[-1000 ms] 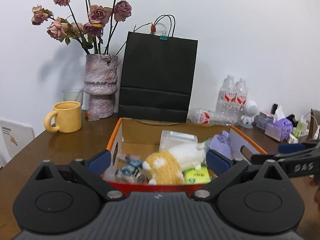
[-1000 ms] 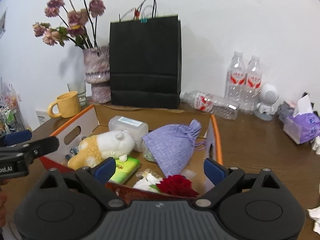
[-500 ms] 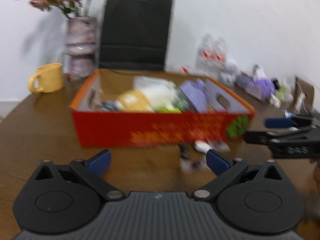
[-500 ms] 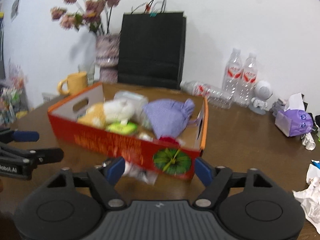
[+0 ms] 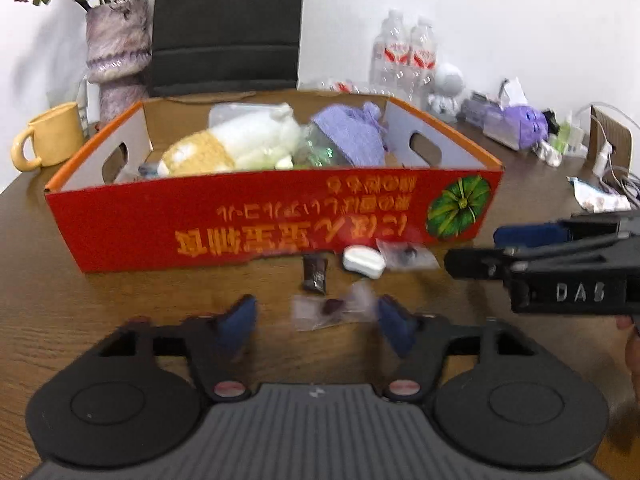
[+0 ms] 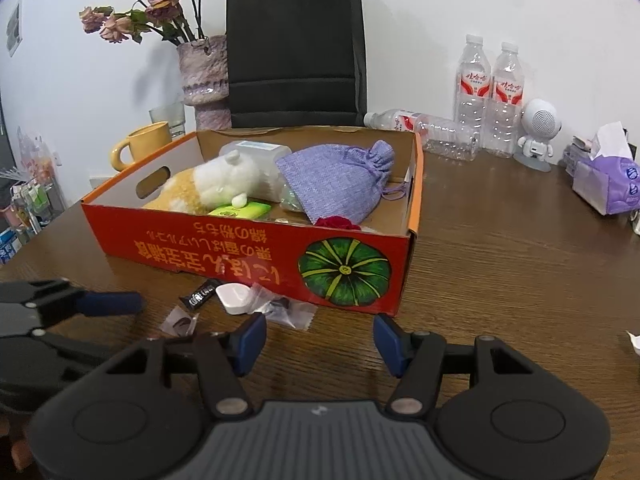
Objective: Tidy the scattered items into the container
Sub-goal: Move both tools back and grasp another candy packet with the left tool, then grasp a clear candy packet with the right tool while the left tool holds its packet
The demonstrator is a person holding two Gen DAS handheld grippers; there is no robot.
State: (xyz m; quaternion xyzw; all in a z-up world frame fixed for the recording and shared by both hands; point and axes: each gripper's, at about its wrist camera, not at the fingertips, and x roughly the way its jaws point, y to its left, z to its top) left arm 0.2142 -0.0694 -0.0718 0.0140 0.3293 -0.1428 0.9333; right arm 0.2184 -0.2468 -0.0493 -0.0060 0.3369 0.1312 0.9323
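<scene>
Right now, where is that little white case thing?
The little white case lies on the wooden table just in front of the red box, seen in both views, between a dark packet and a clear wrapper.

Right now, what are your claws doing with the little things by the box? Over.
Left claw closing around a clear wrapper, not gripped yet. Right claw closing, nothing between. White case, dark sachet on table before the red box. Nothing blocking.
</scene>
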